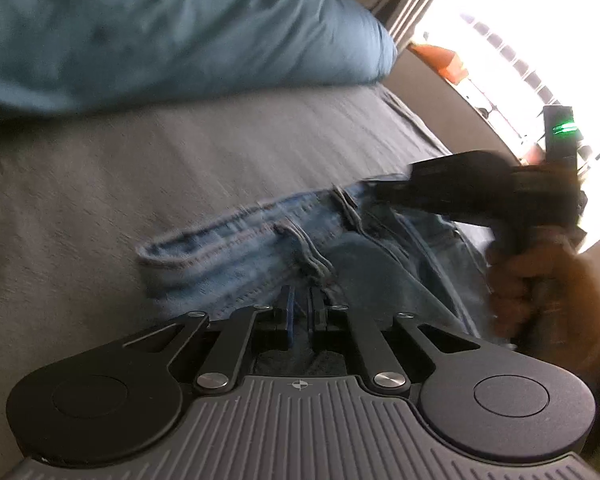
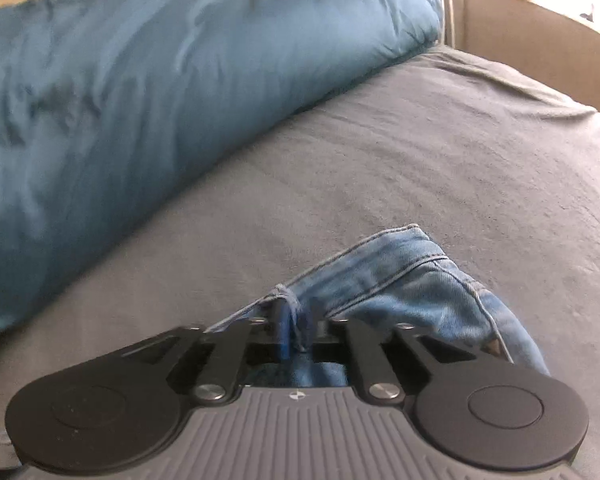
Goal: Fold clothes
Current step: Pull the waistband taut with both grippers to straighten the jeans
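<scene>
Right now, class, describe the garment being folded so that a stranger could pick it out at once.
Start at the wide grey bed sheet. The big teal pillow lies along its far side. Nearer the camera lie light-blue denim jeans, the only thing here with stitched seams and belt loops.

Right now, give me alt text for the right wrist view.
The right claw has denim from blue jeans between its fingers, on a grey bed sheet. A teal pillow lies behind, to the left.
</scene>
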`<state>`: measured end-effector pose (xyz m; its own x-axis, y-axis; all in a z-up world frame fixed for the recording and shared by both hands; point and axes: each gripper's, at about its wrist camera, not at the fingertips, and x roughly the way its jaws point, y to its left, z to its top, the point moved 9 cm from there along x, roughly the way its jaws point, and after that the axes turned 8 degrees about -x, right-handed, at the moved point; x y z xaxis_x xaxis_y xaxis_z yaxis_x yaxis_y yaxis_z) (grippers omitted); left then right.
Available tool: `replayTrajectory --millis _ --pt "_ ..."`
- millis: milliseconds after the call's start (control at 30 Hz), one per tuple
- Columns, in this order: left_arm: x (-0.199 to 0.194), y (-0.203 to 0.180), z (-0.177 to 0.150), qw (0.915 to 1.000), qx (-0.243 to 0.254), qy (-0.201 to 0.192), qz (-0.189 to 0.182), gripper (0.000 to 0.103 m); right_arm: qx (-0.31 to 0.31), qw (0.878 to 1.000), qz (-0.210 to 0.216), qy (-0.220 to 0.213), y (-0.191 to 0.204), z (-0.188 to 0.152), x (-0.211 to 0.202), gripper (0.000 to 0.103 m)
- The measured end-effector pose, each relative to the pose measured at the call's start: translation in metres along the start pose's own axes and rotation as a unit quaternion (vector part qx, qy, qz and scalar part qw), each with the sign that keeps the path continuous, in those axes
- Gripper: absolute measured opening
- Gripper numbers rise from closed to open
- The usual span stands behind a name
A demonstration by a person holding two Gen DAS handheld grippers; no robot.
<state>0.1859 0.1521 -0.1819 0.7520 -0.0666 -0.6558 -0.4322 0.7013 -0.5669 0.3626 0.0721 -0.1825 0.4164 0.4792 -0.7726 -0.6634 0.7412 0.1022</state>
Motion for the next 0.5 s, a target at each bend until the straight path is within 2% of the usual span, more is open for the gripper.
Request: replayTrajectory --millis 33,100,200,267,433,500 --pt "-0.002 0.004 0.0 1.0 -0.005 0.0 0.005 0.007 -0.005 1.0 0.004 -0.013 0.003 0.002 -0.014 0.036" --pt "-0.006 0.012 0.001 0.9998 -0.02 0.001 0.009 0.007 -0.023 0.999 0.022 -0.03 0.015 0.003 -0.039 0.037" --pt "-0.005 0.018 0.008 0.9994 -0.028 -0.009 0.021 0.007 -0.045 0.993 0.105 -0.014 0.055 -0.011 -0.056 0.037" --pt "-0.006 0.018 0.009 0.9992 -0.028 -0.013 0.026 0.007 -0.075 0.989 0.13 0.007 0.083 -0.028 -0.052 0.037" --pt "-0.013 0.019 0.009 0.999 -0.021 -0.018 0.034 0.007 -0.144 0.983 0.107 0.047 0.116 -0.061 -0.02 0.036" --pt "-0.014 0.022 0.008 0.999 -0.016 -0.013 0.039 0.007 -0.168 0.98 0.085 0.062 0.121 -0.072 -0.008 0.029"
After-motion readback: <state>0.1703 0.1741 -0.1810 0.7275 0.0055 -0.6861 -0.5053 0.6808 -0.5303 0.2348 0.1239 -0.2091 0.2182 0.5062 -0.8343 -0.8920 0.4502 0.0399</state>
